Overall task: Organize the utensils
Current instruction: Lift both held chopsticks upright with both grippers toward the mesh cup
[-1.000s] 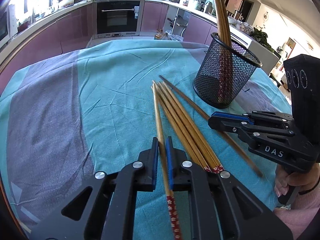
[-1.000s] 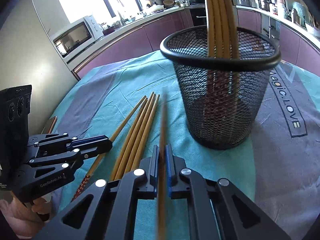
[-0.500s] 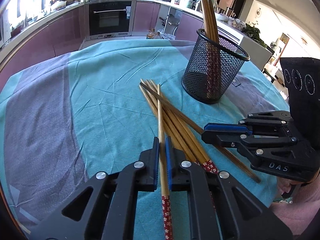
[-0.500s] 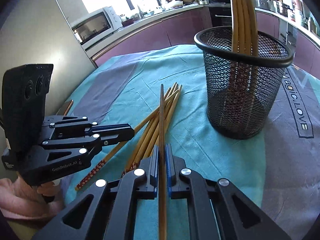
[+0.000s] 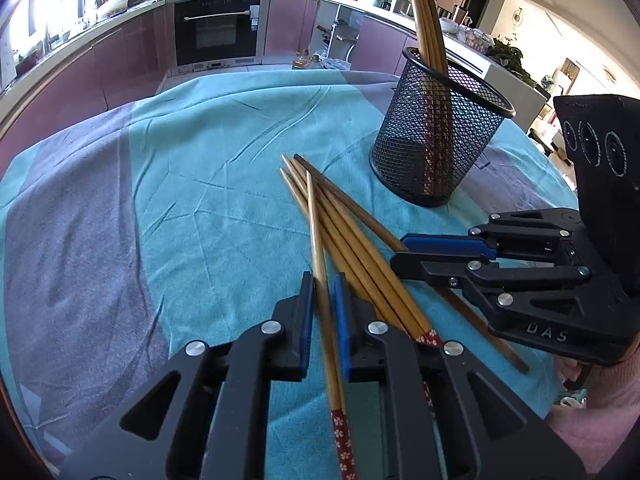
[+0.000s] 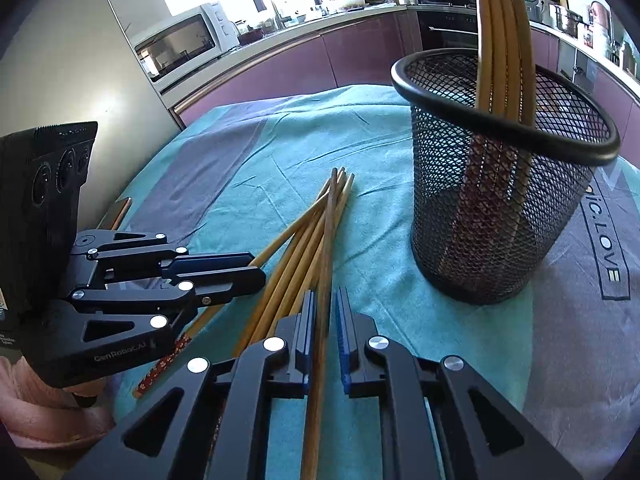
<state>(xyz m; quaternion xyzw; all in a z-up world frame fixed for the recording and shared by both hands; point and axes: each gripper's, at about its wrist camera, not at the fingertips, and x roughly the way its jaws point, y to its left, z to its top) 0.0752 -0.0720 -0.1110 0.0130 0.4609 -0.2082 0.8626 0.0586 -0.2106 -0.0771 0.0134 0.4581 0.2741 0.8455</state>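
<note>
— Bamboo between both sets of pads, is it?

— Yes. The left gripper is nearly closed, its blue pads clamped on one light chopstick whose red flowered end points back under the tool.

— And the other one?

— The right gripper is pinched just as tight on a darker chopstick, which runs forward from between its fingers and over the pile.

— Where is the pile?

— The loose chopsticks lie on the teal tablecloth just ahead of the left gripper and slightly to its right, fanned with their thin tips pointing away. From the right gripper they sit directly ahead and to its left.

— The holder?

— The black mesh cup stands upright ahead and to the right of both tools, near the tips of the pile but apart from them. Several chopsticks already stand inside it, leaning on the rim.

— Do the two grippers touch?

— No, they are side by side, near each other.
</note>
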